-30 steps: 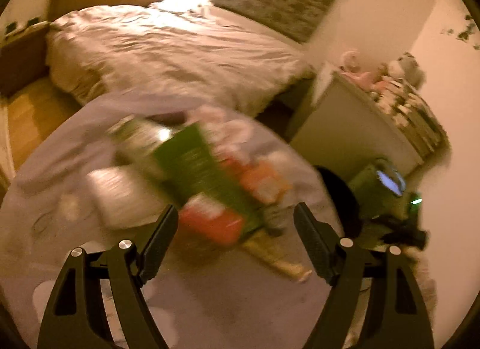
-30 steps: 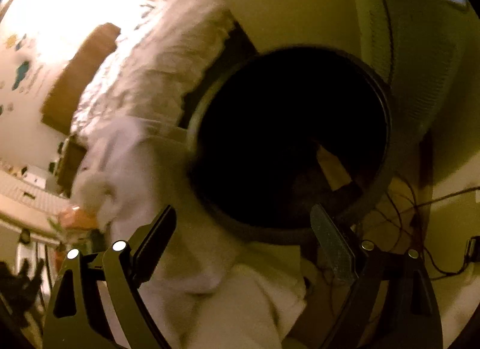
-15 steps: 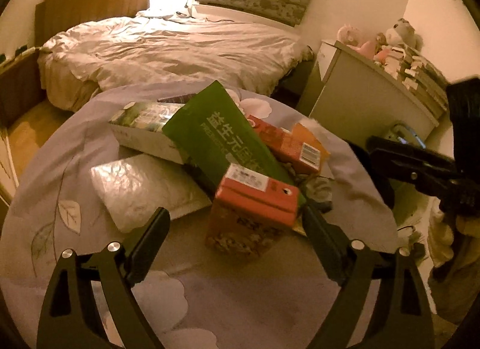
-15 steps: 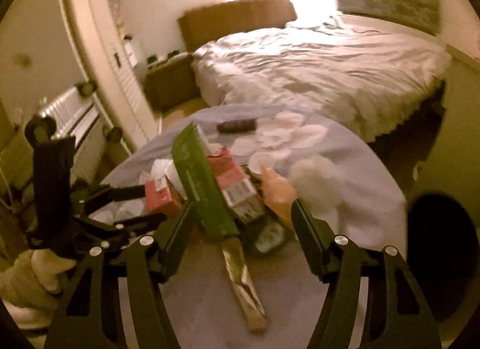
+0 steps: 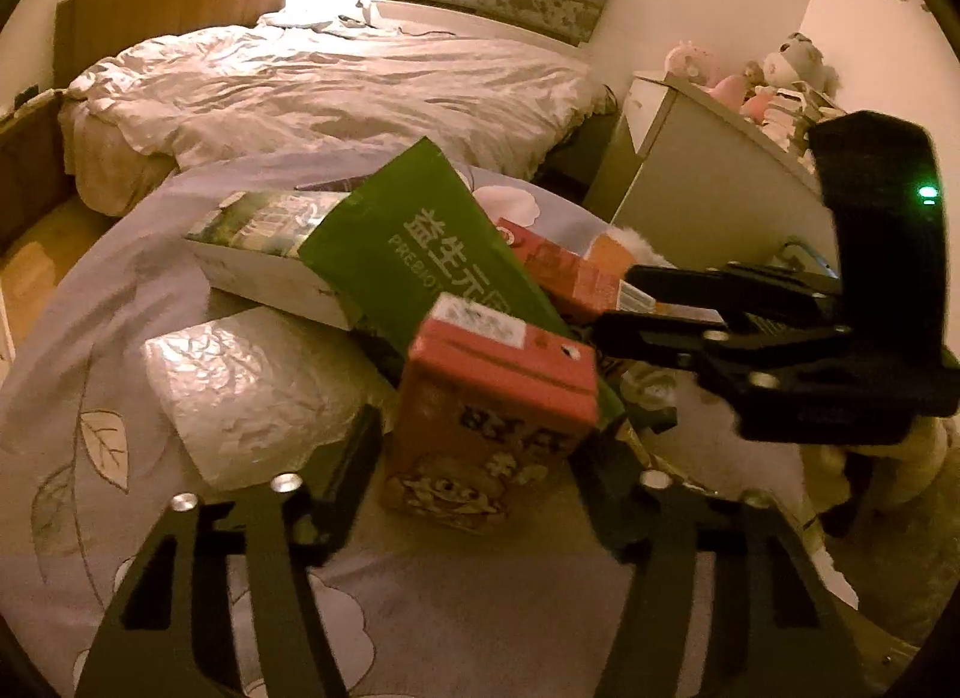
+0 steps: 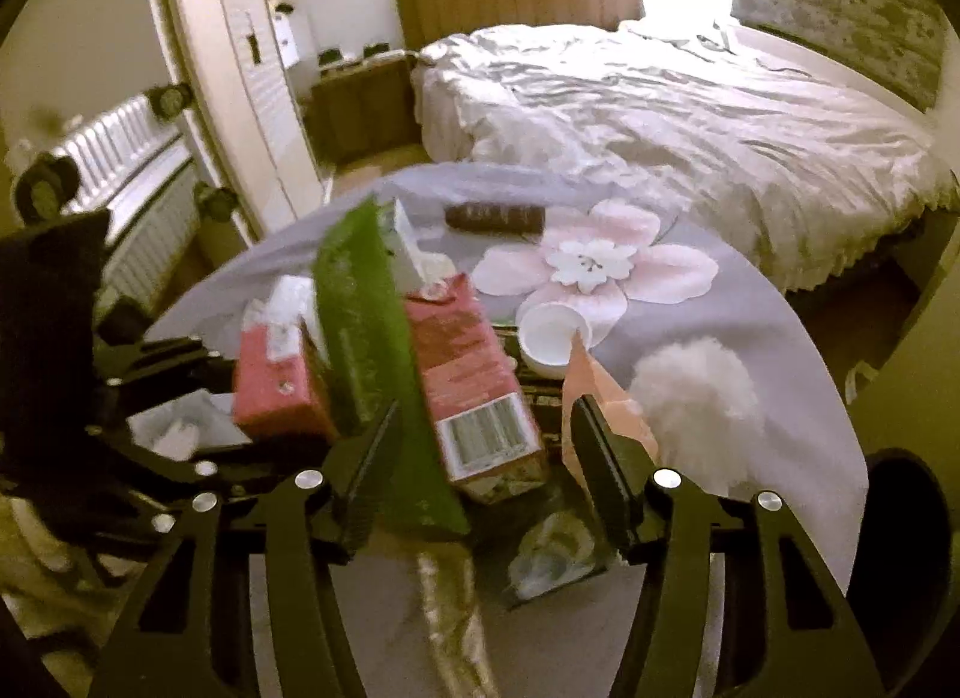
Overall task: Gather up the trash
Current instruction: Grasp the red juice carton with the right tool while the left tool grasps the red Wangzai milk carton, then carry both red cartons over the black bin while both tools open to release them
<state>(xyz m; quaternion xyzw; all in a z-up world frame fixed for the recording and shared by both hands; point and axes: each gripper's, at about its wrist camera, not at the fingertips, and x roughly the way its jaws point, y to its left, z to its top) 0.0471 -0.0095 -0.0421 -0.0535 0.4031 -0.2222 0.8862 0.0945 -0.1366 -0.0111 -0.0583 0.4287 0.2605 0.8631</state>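
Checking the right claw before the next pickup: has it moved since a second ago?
Yes. The right claw has swung from the dark bin's mouth to the trash pile on the floral cloth, facing the bed, jaws closing around a red carton.

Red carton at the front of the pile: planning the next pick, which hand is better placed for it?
Left. The left gripper straddles the red carton, its jaws just closing around it. The right gripper, jaws also closing, brackets the barcoded carton and green pouch instead.

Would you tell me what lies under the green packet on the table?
The green packet leans across a white carton and red cartons; whatever sits beneath its middle is hidden.
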